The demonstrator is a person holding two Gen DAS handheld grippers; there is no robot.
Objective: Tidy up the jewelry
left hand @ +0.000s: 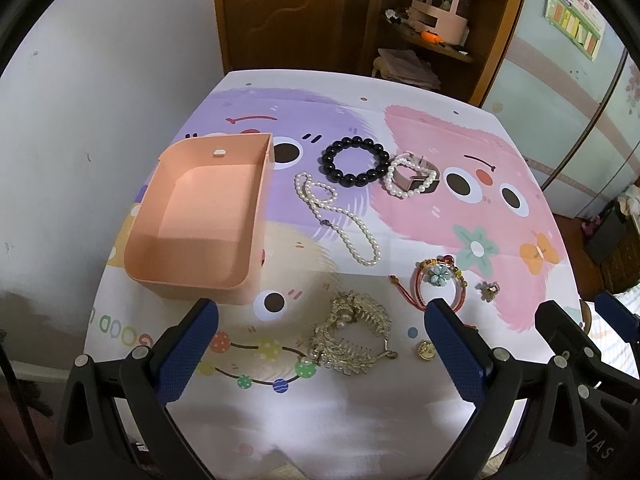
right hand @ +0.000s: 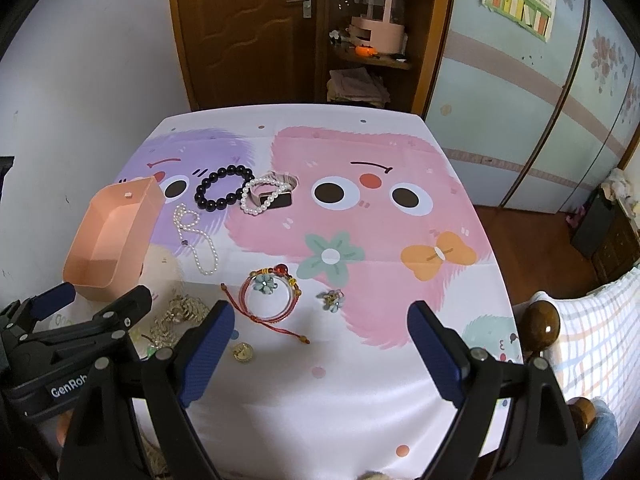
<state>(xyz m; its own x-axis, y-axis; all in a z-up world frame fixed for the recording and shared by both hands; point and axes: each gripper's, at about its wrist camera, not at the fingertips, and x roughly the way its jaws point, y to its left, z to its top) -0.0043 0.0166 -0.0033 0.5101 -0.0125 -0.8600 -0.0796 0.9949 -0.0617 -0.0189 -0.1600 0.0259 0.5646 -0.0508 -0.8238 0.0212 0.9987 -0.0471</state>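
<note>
An empty pink box (left hand: 200, 216) (right hand: 110, 240) lies at the table's left. Right of it are a pearl necklace (left hand: 340, 220) (right hand: 196, 238), a black bead bracelet (left hand: 354, 162) (right hand: 224, 187), and a watch with a pearl bracelet (left hand: 412, 176) (right hand: 268, 196). Nearer are red cord bracelets with a blue flower (left hand: 438, 280) (right hand: 268, 292), a small flower ring (left hand: 488, 290) (right hand: 331, 300), a gold hair comb (left hand: 352, 332) (right hand: 176, 316) and a gold ring (left hand: 425, 350) (right hand: 242, 352). My left gripper (left hand: 324, 316) hangs open above the comb. My right gripper (right hand: 322, 320) is open over the near cloth.
A cartoon-printed cloth (right hand: 360, 380) covers the table. A white wall is on the left, a brown door (left hand: 288, 12) and shelves with a pink organizer (right hand: 376, 36) stand behind. A wooden chair knob (right hand: 540, 326) and checked fabric sit at the near right.
</note>
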